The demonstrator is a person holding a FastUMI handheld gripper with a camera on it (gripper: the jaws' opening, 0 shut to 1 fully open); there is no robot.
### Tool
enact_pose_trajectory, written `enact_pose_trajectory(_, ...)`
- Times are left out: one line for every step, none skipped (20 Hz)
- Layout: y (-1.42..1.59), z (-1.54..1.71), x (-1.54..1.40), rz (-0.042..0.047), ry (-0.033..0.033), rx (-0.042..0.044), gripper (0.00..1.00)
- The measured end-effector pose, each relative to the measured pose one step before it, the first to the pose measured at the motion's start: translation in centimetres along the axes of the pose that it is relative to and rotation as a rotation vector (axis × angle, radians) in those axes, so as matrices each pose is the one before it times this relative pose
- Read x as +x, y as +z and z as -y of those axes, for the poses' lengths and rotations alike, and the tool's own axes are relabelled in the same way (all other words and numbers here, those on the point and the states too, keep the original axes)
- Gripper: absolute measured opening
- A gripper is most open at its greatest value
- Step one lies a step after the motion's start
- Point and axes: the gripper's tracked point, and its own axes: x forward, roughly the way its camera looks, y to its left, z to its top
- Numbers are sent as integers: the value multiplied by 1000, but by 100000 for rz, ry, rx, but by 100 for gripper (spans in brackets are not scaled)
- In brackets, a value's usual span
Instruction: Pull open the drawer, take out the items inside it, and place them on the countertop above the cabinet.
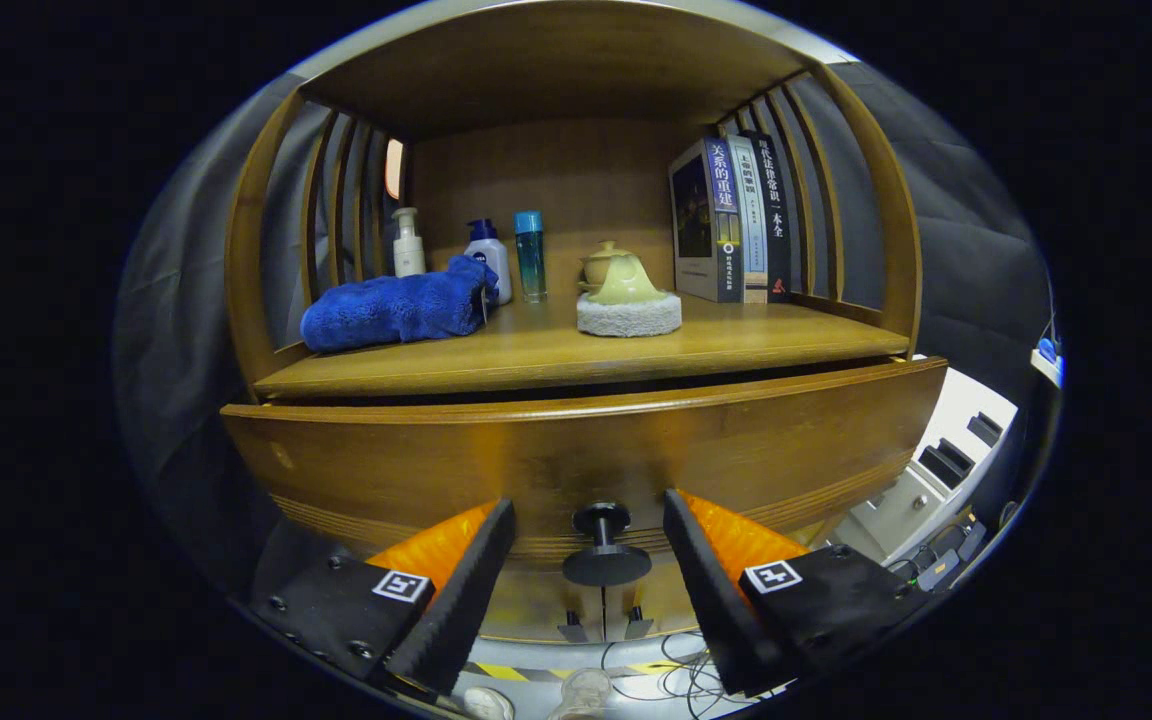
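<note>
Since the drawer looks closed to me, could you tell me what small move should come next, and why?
Probably close the tongs on the knob. The fingers stand open either side of it, not touching, and the drawer front sits nearly flush under the countertop, so nothing inside can be reached until it is gripped and pulled.

Before you on the shelf, a blue towel, three bottles behind it, a teapot on a round pad, upright books beside it.

Gripper fingers spread, knob between; countertop front bare beside towel.
</note>
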Motion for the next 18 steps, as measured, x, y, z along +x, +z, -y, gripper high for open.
enact_pose_trajectory(-24, 89, 504, -767, -216, -376, 99)
enact_pose_trajectory(-19, -125, 381, -250, -132, -274, 99)
enact_pose_trajectory(-35, -51, 388, -532, -9, 352, 99)
enact_pose_trajectory(153, -3, 508, -213, 156, 752, 99)
enact_pose_trajectory(56, -27, 373, -256, 238, 742, 99)
enact_pose_trajectory(4, -23, 319, -438, 366, 716, 99)
enact_pose_trajectory(52, -35, 269, -132, 384, 185, 99)
enact_pose_trajectory(-123, 115, -115, 235, 119, -410, 99)
enact_pose_trajectory(-5, 8, 61, 552, -54, -600, 98)
enact_pose_trajectory(-71, -6, 44, 25, -102, -301, 98)
enact_pose_trajectory(-9, 45, 121, -36, -134, -29, 98)
enact_pose_trajectory(-61, -27, -72, -166, -7, -47, 98)
enact_pose_trajectory(21, 39, -43, -209, 87, -179, 98)
enact_pose_trajectory(8, -41, 48, -346, 16, 40, 98)
enact_pose_trajectory(3, 144, -15, -603, -542, -88, 98)
enact_pose_trajectory(142, 333, -260, -448, -1623, -768, 98)
enact_pose_trajectory(343, 543, -569, 265, -2014, -1616, 100)
enact_pose_trajectory(744, 409, -912, 1690, -1565, -589, 100)
